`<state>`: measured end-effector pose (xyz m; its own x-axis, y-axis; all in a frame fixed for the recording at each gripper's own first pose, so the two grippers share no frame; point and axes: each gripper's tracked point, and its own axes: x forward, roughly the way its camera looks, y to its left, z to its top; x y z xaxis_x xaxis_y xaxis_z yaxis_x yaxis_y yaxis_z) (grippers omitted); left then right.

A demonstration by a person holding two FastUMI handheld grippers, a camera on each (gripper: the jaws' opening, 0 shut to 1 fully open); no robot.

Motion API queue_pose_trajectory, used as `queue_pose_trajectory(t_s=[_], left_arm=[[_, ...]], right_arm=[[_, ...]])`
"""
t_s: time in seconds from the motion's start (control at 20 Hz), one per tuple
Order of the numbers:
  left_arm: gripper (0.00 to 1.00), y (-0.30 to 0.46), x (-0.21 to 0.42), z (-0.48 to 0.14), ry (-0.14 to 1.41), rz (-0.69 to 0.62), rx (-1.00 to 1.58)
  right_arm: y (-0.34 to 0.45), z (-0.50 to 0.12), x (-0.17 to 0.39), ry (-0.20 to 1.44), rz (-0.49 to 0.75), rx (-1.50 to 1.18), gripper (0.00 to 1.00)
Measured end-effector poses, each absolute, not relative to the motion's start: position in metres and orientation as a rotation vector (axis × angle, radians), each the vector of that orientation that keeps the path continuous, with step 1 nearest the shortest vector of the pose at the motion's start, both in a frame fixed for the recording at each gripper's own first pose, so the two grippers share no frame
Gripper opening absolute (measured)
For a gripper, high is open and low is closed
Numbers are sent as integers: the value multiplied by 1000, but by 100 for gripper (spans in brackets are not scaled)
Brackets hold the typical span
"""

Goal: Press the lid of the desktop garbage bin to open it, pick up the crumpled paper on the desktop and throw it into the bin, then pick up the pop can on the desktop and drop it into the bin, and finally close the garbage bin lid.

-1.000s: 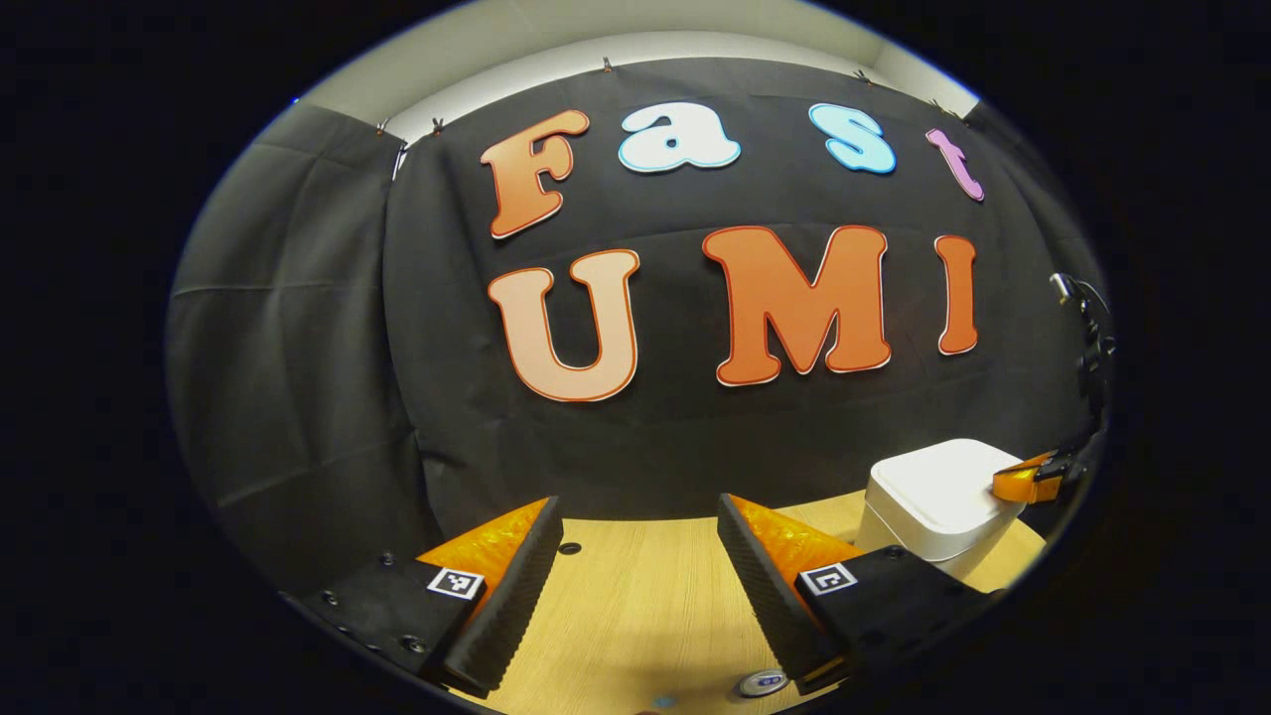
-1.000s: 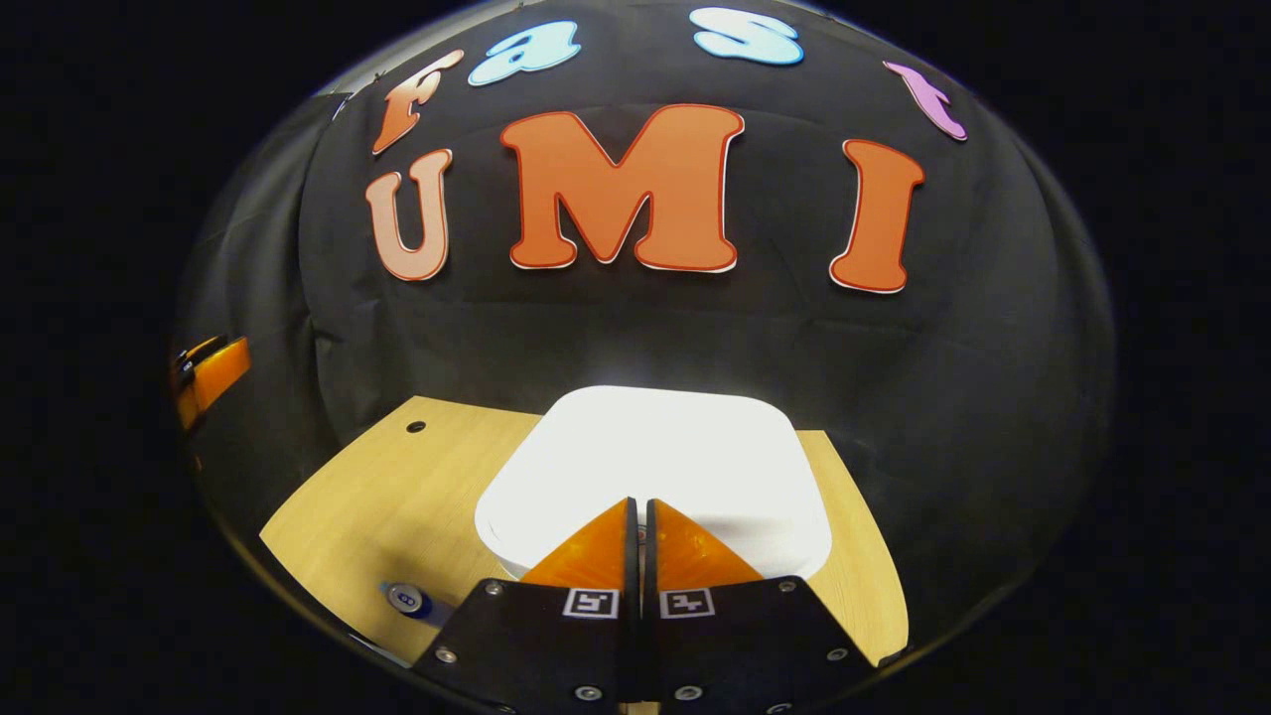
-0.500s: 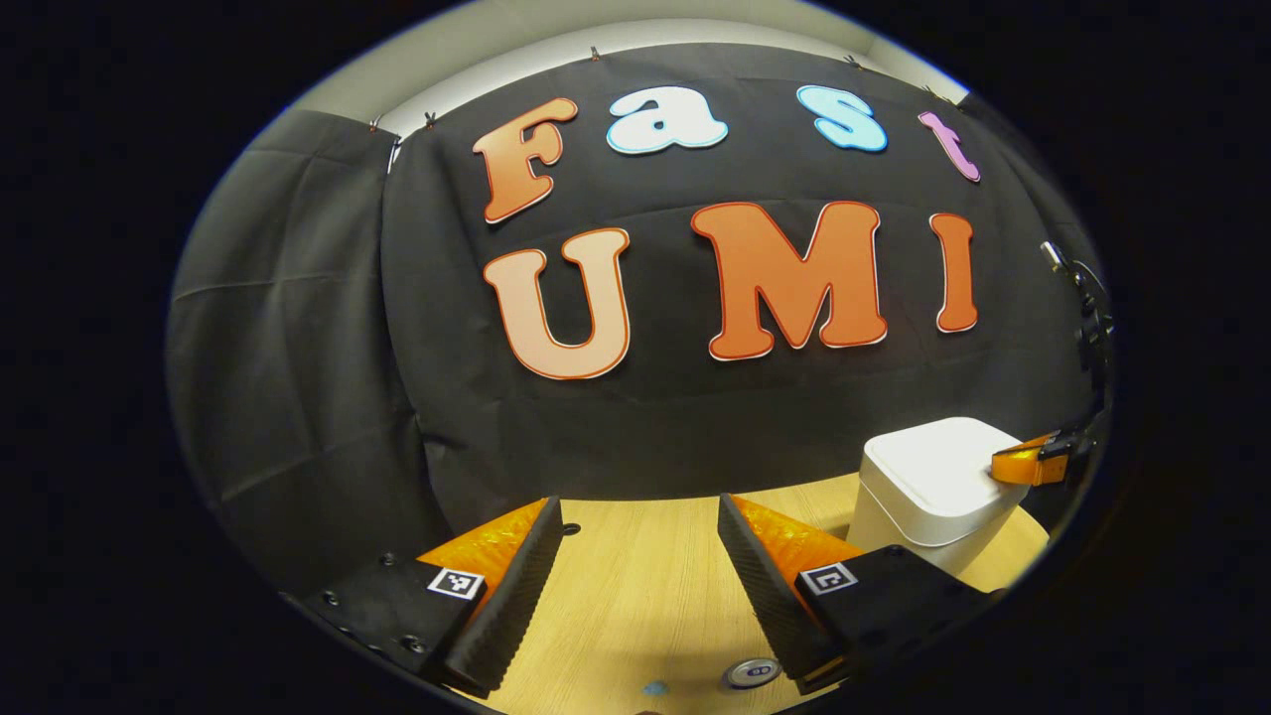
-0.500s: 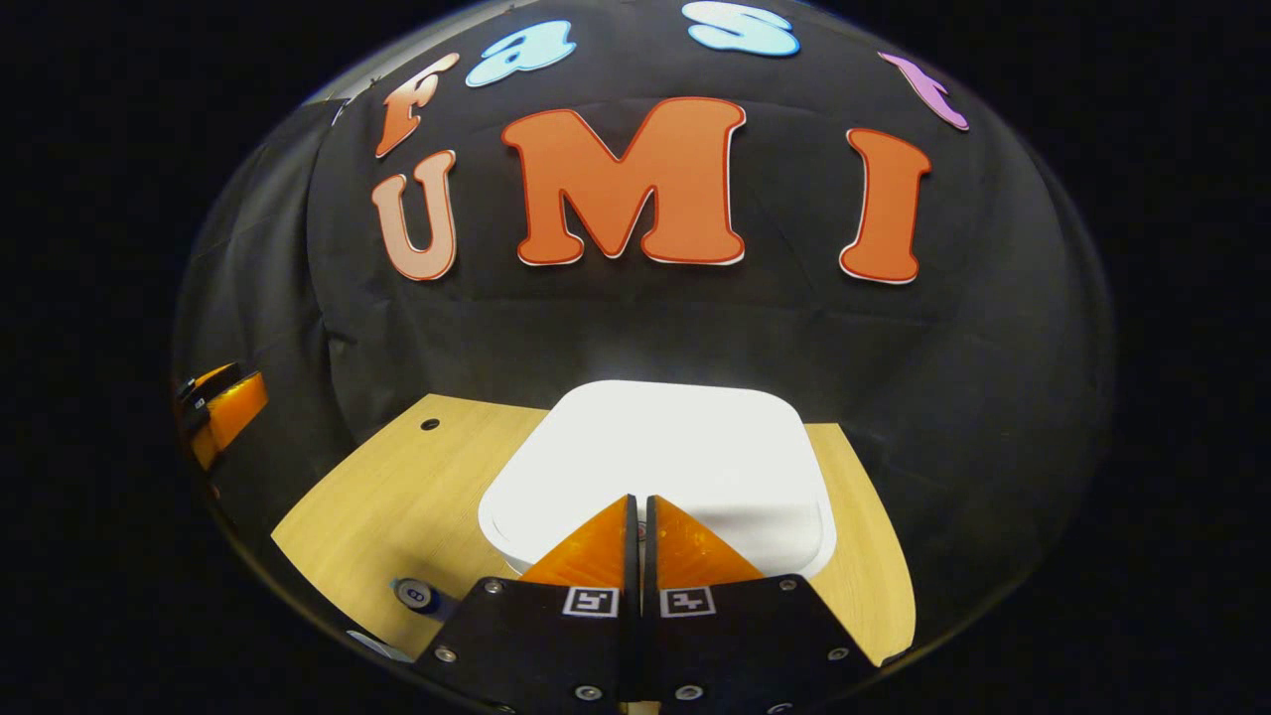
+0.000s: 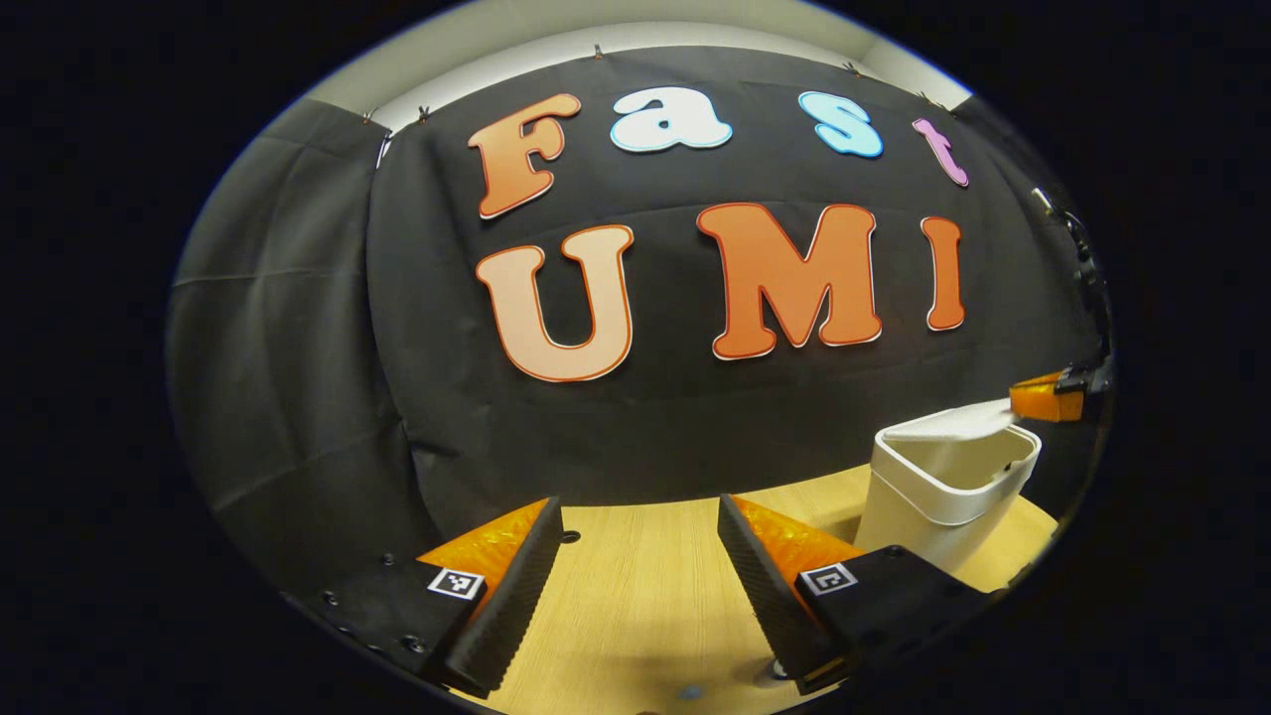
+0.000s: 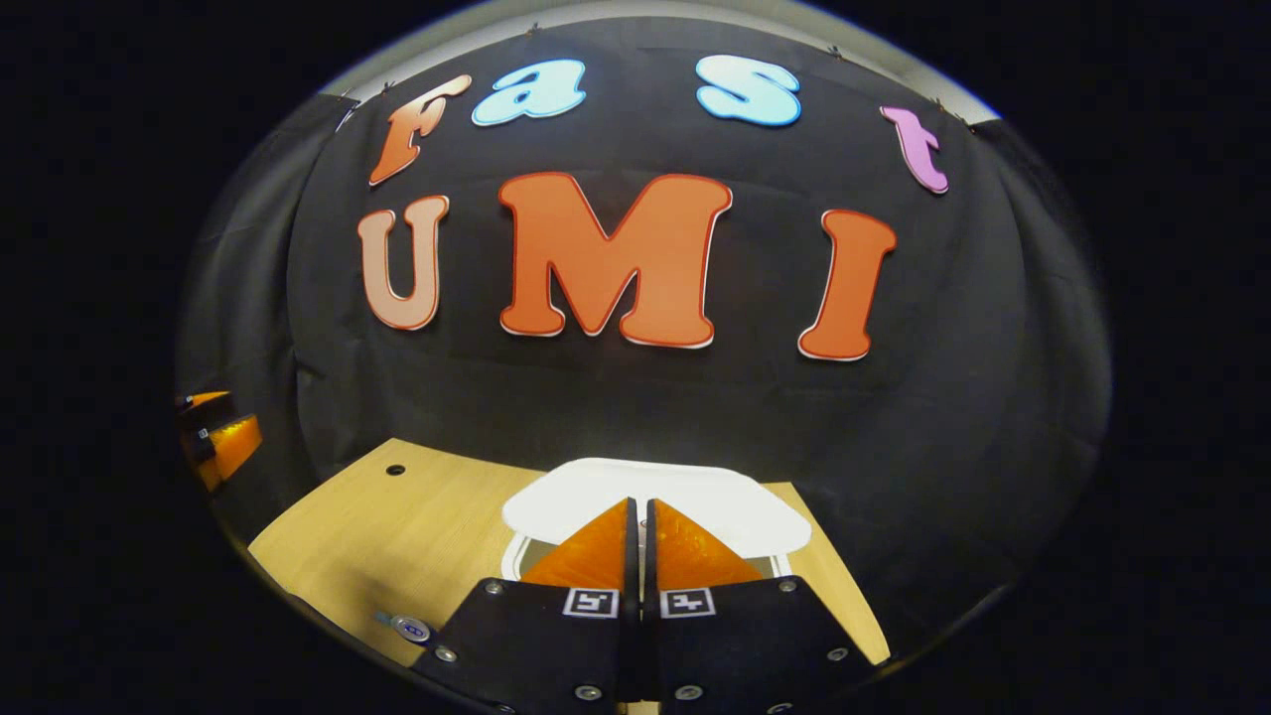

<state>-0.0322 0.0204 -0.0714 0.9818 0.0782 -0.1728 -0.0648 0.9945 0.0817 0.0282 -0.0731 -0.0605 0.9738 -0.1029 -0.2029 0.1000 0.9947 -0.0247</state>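
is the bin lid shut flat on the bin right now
No, in the left gripper view the lid stands lifted off the bin, with the bin's open inside showing under it.

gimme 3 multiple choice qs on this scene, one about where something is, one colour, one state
1. In the left gripper view, where is the bin?
A. far left
B. right side of the table
C. on the floor

2. What colour is the bin?
A. white
B. green
C. red

3. How is the lid?
A. flat shut
B. lifted off onto the table
C. raised, with a gap over the rim

Answers: 1 B, it stands at the table's right end. 2 A, body and lid are white. 3 C, the left gripper view shows the opening under the tilted lid, by the right gripper.
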Motion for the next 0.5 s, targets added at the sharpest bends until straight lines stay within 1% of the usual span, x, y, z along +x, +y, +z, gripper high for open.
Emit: queue_pose_trajectory(t_s=[0.1,0.25,0.35,0.45,0.5], left_arm=[[99,26,-31,-78,186,50,56],[99,34,-27,-93,216,17,38],[99,36,-25,-106,242,-7,36],[99,37,-24,-122,274,-36,44],[99,35,-24,-130,293,-52,47]], right_arm=[[-66,-45,24,157,-121,-25,1],[-44,-27,19,80,-108,-48,1],[-29,-35,15,91,-94,-73,5],[-13,-46,10,113,-77,-69,13],[-1,-53,8,127,-54,-53,24]])
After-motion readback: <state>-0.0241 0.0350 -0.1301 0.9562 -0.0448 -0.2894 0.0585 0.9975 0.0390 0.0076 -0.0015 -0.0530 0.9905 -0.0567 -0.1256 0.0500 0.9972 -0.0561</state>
